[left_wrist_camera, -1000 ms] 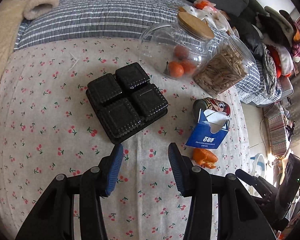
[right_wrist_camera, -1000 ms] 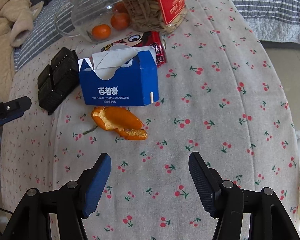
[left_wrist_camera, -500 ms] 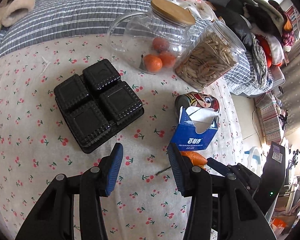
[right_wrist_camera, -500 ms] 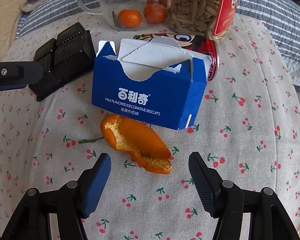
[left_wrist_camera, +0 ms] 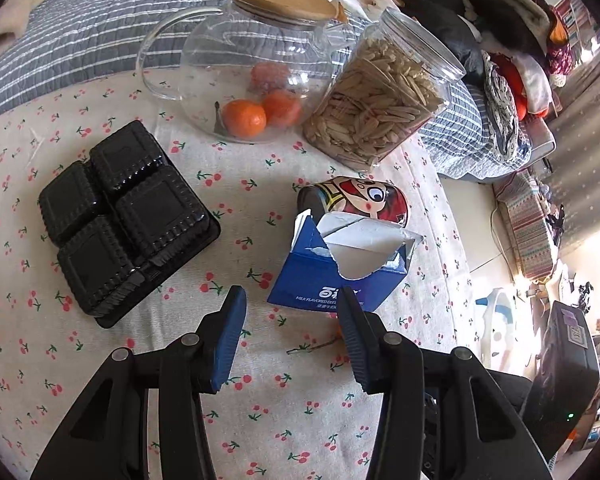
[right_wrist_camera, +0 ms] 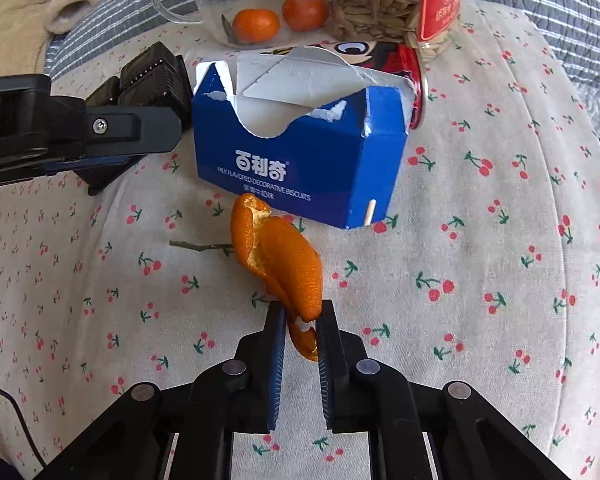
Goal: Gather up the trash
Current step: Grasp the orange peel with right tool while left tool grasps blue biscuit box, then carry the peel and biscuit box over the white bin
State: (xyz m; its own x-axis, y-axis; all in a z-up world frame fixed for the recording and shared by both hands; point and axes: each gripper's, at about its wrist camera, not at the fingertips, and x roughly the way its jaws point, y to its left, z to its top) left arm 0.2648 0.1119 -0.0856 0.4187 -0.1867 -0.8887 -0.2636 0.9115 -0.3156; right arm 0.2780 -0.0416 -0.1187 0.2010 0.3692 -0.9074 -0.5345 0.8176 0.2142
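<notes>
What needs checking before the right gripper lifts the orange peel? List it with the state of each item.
1. Right gripper jaws closed on the orange peel: ok, its near end is pinched between the pads.
2. Peel clear of the blue biscuit box: ok, a gap shows between them.
3. Twig separate from the peel: cannot tell, its end meets the peel.
4. Left gripper free for the next piece: ok, jaws open with nothing between them.
5. Left gripper out of the lift path: ok, it sits off to the left of the box.
6. Trash container within reach: cannot tell, none in view.
</notes>
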